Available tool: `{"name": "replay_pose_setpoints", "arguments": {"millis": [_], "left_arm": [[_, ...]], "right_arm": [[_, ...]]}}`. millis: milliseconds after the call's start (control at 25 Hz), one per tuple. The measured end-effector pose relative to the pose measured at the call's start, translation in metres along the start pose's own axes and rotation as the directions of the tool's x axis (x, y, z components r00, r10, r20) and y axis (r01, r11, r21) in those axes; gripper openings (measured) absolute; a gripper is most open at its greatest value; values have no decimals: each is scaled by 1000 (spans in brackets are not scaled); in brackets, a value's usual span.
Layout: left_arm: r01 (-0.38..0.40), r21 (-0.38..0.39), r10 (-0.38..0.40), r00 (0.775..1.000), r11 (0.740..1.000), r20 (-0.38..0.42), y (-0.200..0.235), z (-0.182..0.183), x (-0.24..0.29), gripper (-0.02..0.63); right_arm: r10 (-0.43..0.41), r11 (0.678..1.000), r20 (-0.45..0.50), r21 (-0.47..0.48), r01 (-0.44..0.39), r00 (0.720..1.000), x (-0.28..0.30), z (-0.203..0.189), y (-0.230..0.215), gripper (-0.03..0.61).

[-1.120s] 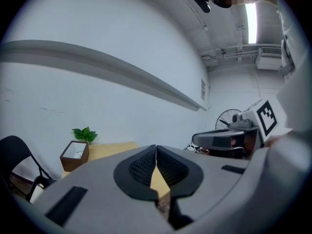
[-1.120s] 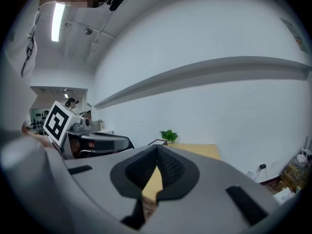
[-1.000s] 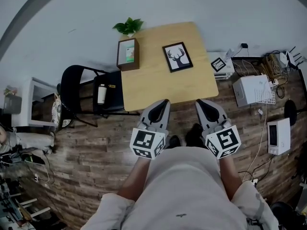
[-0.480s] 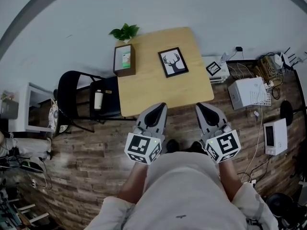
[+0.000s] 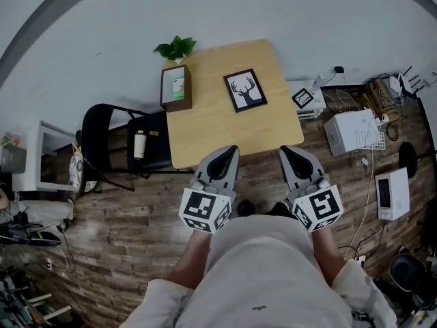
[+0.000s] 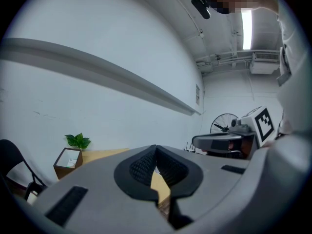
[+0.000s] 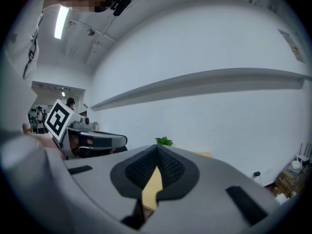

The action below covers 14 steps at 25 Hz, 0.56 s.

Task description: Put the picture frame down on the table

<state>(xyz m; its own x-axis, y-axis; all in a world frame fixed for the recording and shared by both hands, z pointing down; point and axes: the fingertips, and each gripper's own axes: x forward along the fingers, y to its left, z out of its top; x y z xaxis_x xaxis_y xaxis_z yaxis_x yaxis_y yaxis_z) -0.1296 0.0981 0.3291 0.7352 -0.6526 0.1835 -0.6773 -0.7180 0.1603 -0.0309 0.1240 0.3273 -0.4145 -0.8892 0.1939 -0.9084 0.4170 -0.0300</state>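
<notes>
Wood-plank floor, pale table [image 5: 212, 128] at upper centre, the job apparently done.
The picture frame [image 5: 246, 91] lies face-up on it, right of the wooden box [image 5: 176, 87]. The left gripper [image 5: 229, 154] and right gripper [image 5: 289, 154], jaws together and empty, hang at centre, short of the table.

Standing, a person holds the left gripper [image 5: 231, 150] out nearly level, the right gripper [image 5: 287, 150] just beside it, both with jaws closed and empty.
</notes>
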Motion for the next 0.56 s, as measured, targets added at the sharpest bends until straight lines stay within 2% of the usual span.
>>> {"name": "replay_pose_setpoints", "arguments": {"millis": [560], "left_arm": [[6,18,-5,1000,1000,-11,9,-1,7,8]], "right_arm": [[0,1000,-10,-17,0,1000,11,-3,0,-2]]}}
